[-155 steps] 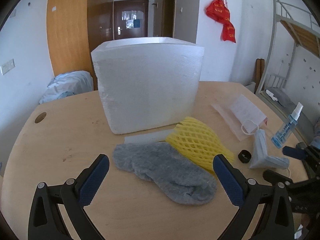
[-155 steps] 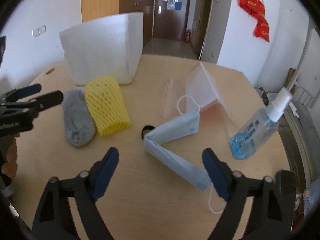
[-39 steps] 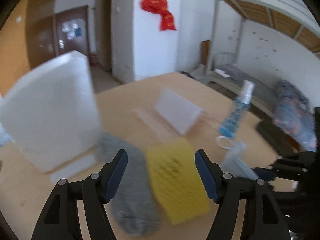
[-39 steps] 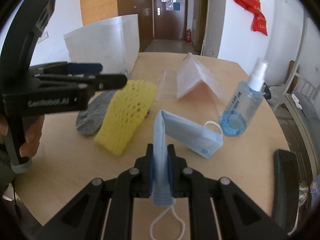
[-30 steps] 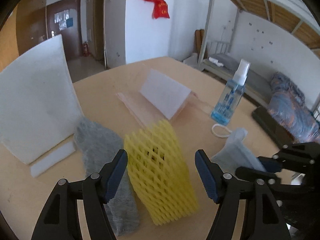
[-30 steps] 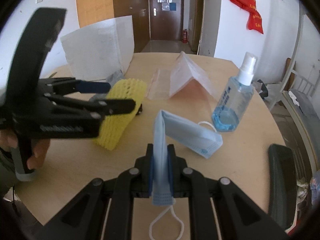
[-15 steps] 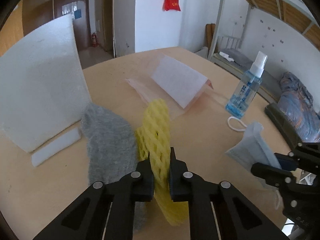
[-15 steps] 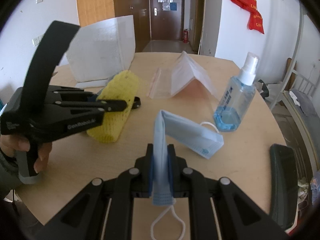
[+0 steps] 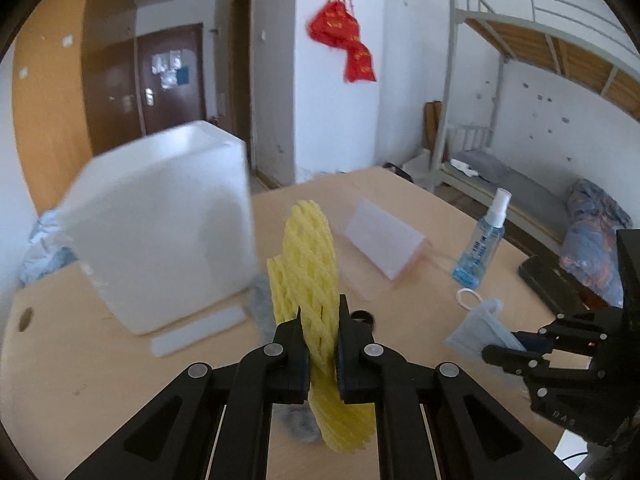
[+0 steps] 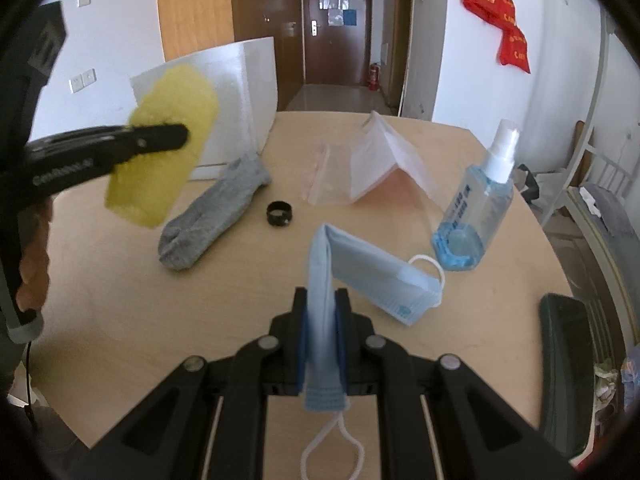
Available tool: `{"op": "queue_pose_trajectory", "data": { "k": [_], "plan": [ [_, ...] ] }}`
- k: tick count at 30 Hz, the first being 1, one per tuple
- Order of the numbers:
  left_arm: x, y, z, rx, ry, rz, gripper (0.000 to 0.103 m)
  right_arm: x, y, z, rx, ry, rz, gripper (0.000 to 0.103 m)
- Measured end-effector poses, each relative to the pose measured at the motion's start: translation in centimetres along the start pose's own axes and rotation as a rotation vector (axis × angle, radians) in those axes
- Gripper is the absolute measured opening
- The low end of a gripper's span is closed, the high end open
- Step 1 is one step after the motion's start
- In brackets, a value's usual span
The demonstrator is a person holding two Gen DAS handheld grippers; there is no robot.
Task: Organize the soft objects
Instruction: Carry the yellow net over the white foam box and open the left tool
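Transfer step: left gripper [image 9: 319, 354] jaws clenched on yellow foam fruit net [image 9: 310, 268], lifted off the worktop [image 10: 120, 304]; right gripper [image 10: 322, 322] jaws clenched on blue face mask [image 10: 376, 276]. Next move calls for carrying the net to the white foam box [image 9: 160, 232].

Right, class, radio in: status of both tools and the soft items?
Left tool shut on yellow foam net, lifted. Right tool shut on blue mask. Grey sock on table.

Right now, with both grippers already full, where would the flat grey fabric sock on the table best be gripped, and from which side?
Probably at the grey fabric sock's cuff end, nearest the white foam box, coming down from above. The sock lies flat and limp on the wooden table, so only a pinched-up fold gives purchase; the black ring beside its middle crowds that side.
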State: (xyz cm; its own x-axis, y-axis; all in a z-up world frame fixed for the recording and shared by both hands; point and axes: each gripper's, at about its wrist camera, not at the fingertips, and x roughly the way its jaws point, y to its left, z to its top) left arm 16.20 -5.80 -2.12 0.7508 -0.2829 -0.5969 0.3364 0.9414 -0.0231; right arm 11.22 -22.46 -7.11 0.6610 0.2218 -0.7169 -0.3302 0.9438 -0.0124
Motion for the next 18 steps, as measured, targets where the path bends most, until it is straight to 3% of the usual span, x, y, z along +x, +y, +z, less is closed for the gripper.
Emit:
{"op": "queue_pose_trajectory", "data": {
  "k": [9,18],
  "plan": [
    [-3.1,0.2,-0.4,-0.008,-0.059,0.017,0.009,-2.2,1.3,0.9,-0.028,-0.06,0.007,0.015],
    [-7.0,1.4,-0.6,-0.051,-0.126,0.088,0.009,-5.4,3.2,3.3,-0.041,-0.149,0.021,0.012]
  ]
}}
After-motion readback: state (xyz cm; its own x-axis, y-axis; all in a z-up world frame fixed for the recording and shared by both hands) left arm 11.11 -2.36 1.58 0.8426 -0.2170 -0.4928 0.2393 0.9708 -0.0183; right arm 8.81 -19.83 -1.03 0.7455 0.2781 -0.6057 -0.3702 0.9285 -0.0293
